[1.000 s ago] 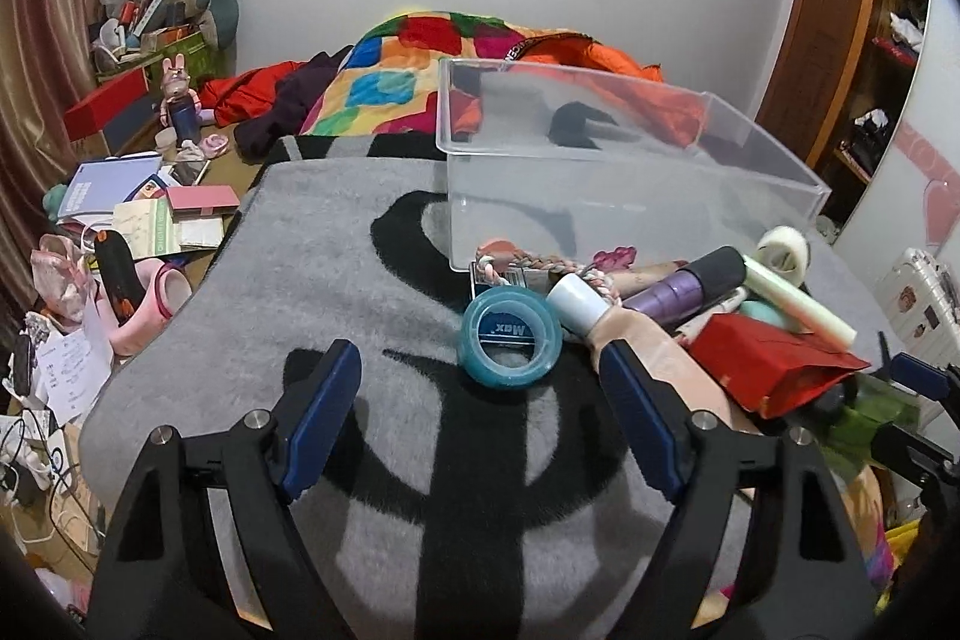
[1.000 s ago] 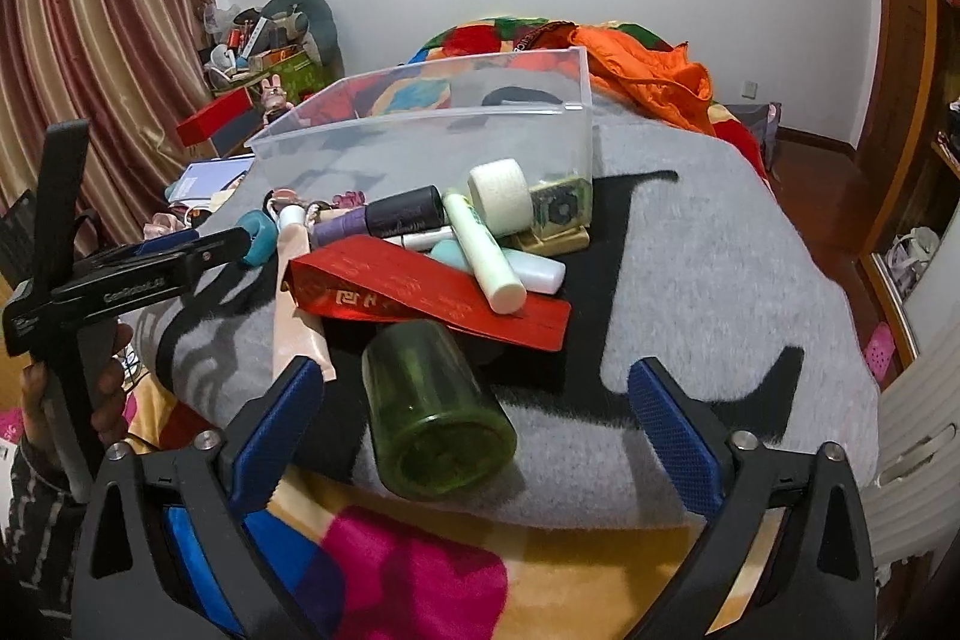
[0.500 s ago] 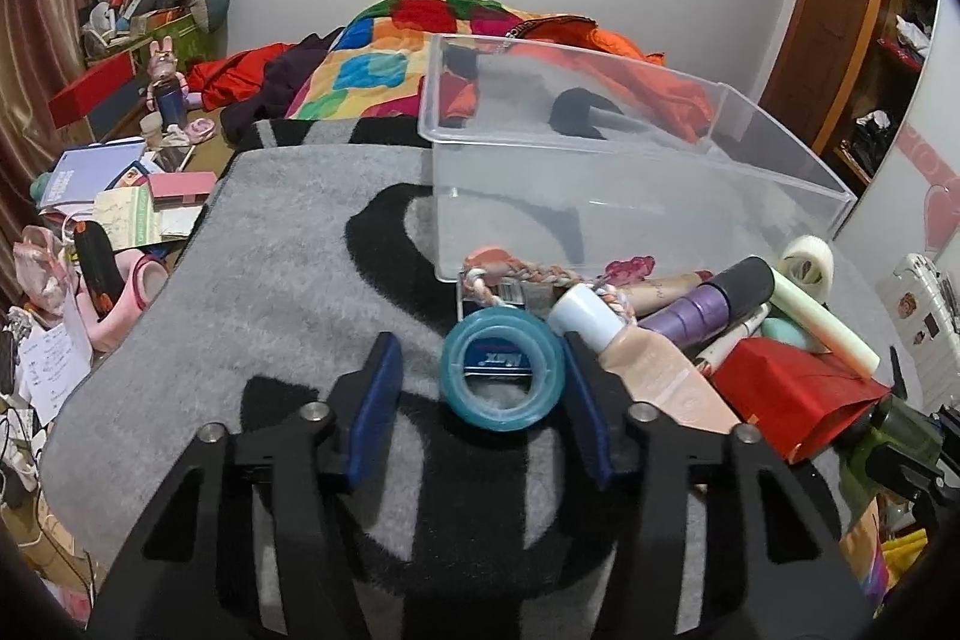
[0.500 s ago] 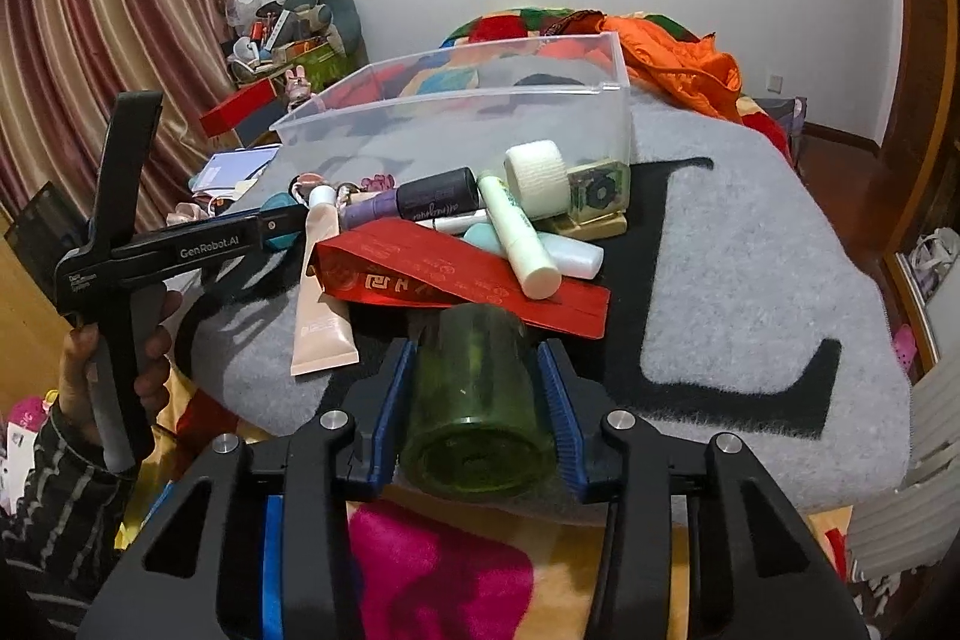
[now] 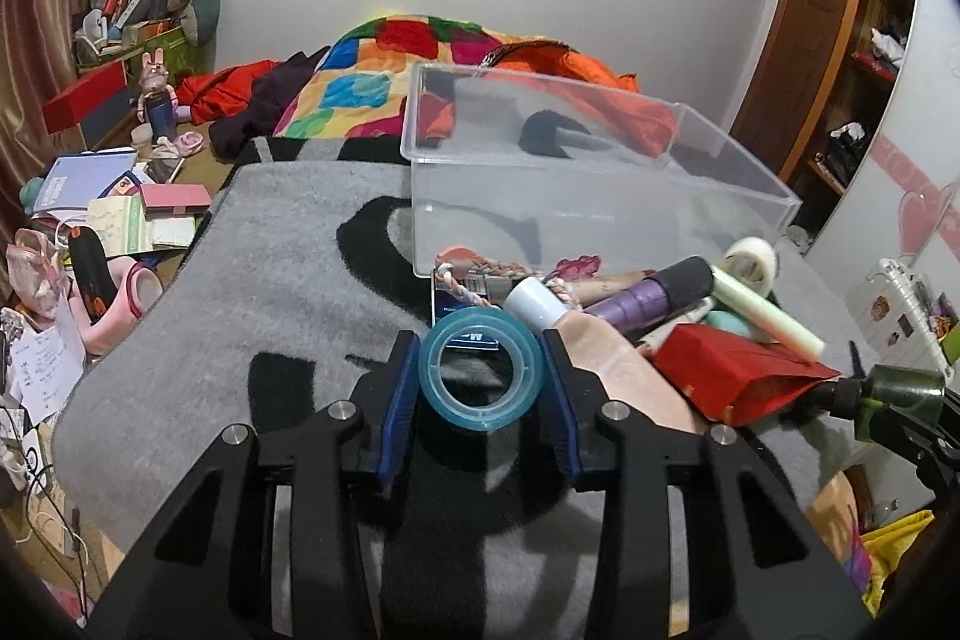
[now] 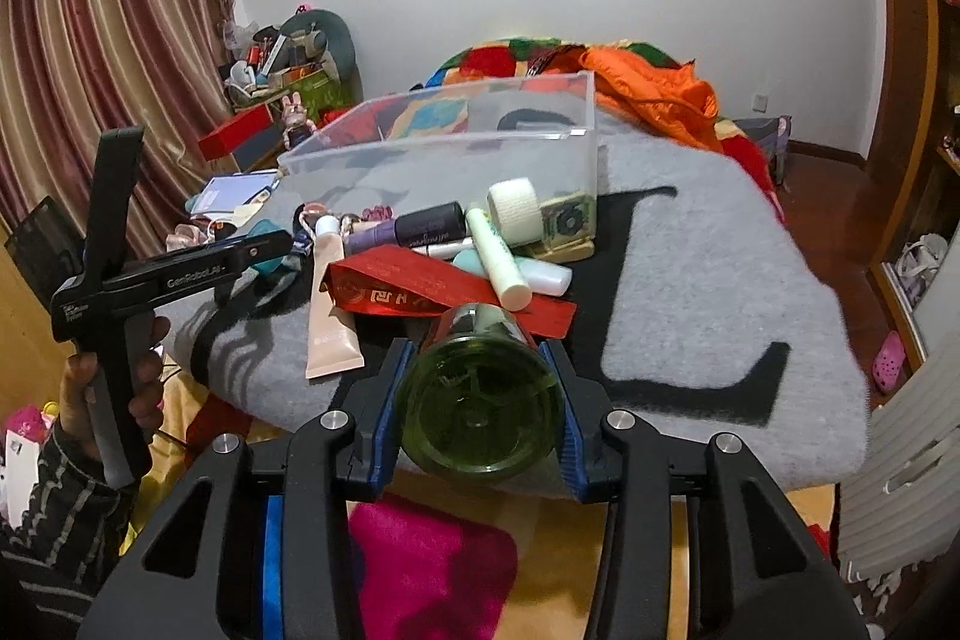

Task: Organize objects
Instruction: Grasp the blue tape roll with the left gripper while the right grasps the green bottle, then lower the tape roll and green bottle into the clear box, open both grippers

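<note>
Now the left gripper [image 5: 480, 370] pinches the blue tape roll [image 5: 482, 369] above open grey blanket [image 5: 288, 268], while the right gripper [image 6: 480, 394] clamps the green jar [image 6: 480, 400] at the blanket's near edge; clear bin [image 5: 588, 196] sits beyond the pile.

The left gripper [image 5: 482, 381] fills the lower centre of its own wrist view, its two black arms rising from the bottom edge and converging toward mid-frame. Its blue pads [image 5: 403, 394] are drawn in and press both sides of a roll of tape [image 5: 481, 376], which stands on edge between them.

In the right wrist view the right gripper [image 6: 480, 397] sits likewise at lower centre, pads [image 6: 570, 430] clamped on a green jar [image 6: 482, 403] whose base faces the lens.

At the left edge of that view, the person's left hand [image 6: 114, 391] wraps the left gripper's upright handle, a striped sleeve below it.
</note>
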Action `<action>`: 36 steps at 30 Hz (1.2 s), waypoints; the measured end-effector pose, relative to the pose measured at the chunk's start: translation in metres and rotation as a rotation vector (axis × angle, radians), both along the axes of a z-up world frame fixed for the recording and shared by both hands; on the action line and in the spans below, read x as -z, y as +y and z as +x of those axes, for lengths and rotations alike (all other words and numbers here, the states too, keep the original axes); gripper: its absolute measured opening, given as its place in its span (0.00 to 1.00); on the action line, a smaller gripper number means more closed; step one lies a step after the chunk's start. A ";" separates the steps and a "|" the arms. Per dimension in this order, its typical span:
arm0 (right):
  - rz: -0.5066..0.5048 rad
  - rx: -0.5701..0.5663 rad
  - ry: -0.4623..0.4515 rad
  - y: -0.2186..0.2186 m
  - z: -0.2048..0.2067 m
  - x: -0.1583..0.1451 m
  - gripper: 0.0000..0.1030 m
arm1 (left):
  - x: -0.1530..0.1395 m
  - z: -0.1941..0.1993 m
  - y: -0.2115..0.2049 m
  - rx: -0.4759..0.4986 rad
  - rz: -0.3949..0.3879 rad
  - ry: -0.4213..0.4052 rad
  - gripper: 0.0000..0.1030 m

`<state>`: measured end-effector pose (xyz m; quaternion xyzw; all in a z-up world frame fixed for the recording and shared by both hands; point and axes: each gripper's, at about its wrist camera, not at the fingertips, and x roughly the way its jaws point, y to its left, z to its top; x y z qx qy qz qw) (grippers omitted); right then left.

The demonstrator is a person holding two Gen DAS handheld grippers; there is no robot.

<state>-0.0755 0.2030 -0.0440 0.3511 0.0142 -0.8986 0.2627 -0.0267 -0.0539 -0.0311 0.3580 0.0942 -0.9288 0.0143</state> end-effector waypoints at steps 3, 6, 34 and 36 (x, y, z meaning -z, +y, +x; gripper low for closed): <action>0.001 0.002 0.027 0.001 0.004 -0.009 0.37 | -0.009 0.007 0.002 0.008 0.008 0.024 0.38; 0.005 0.007 0.061 0.001 0.007 -0.019 0.37 | -0.021 0.013 0.006 0.015 0.002 0.057 0.38; 0.028 -0.002 0.237 -0.052 -0.083 -0.078 0.37 | -0.081 -0.034 0.018 0.068 -0.087 0.132 0.38; 0.028 0.004 0.215 -0.056 -0.096 -0.072 0.37 | -0.078 -0.045 0.019 0.070 -0.084 0.120 0.38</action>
